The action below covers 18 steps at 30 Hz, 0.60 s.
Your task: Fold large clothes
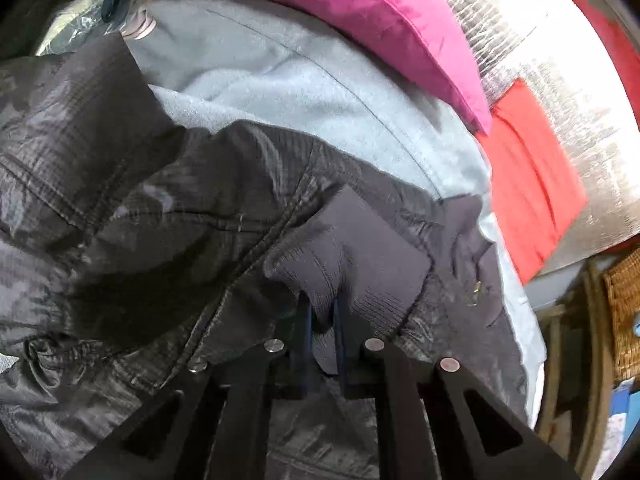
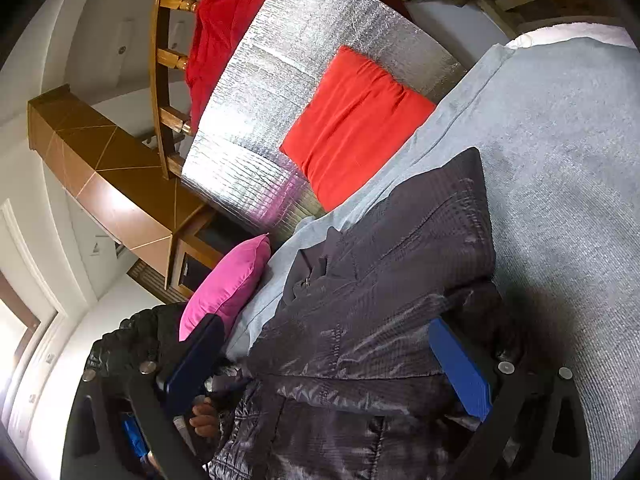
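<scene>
The dark quilted jacket [image 1: 132, 208] lies on the grey blanket [image 1: 280, 92] over the bed. The left tongs [image 1: 322, 320] pinch its ribbed cuff [image 1: 348, 256]. At far right stands a wicker basket [image 1: 624, 312], contents unclear. The right tongs [image 2: 332, 364] are spread wide over the jacket.

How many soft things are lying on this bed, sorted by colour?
Dark: 1, the quilted jacket
Red: 1, the red cushion
Pink: 1, the pink cushion
Pale blue: 1, the blanket under the jacket
Deep red: 1, a cloth draped at the wooden rail
Total: 5
</scene>
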Available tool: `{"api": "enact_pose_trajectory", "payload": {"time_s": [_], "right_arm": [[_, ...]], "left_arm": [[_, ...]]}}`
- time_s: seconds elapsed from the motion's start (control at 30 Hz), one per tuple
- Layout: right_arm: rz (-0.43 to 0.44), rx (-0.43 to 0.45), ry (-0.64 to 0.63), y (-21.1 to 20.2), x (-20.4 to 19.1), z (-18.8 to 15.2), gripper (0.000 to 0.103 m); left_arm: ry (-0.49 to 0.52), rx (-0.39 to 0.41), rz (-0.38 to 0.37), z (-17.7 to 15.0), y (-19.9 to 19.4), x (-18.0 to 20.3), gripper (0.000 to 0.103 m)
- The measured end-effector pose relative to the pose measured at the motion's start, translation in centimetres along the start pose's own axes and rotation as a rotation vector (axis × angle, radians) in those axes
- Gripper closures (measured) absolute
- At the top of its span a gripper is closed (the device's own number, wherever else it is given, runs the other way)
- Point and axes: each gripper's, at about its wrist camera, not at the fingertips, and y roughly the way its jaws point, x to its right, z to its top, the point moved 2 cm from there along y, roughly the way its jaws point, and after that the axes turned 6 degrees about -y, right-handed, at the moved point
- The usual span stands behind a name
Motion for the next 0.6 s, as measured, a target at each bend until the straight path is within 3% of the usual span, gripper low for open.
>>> {"api": "enact_pose_trajectory", "payload": {"time_s": [0.1, 0.17, 0.33, 0.43, 0.53, 0.6], "right_arm": [[0.011, -0.003, 0.003, 0.0, -0.2, 0.1, 0.000], [0.022, 0.003, 0.003, -0.4, -0.7, 0.4, 0.000], [0.045, 0.012, -0.013, -1.4, -2.0, 1.7, 0.000], [0.042, -0.015, 0.011, -1.7, -1.9, 1.7, 0.000], [0.043, -0.163, 0.042, 0.1, -1.6, 0.7, 0.000], [-0.059, -0.280, 0.035, 2.0, 0.1, -0.6, 0.003]], "left_arm": [[0.140, 0.188, -0.007, -1.1, -5.3, 1.2, 0.094], [0.172, 0.233, -0.005, -2.1, -6.9, 0.4, 0.094], [0.174, 0.149, 0.064, -4.4, -3.7, -3.0, 0.094], [0.186, 0.143, 0.079, -5.1, -2.6, -4.3, 0.093], [0.205, 0.143, 0.065, -5.0, -2.1, -4.6, 0.092], [0.226, 0.155, 0.048, -5.2, -1.7, -4.9, 0.091]]}}
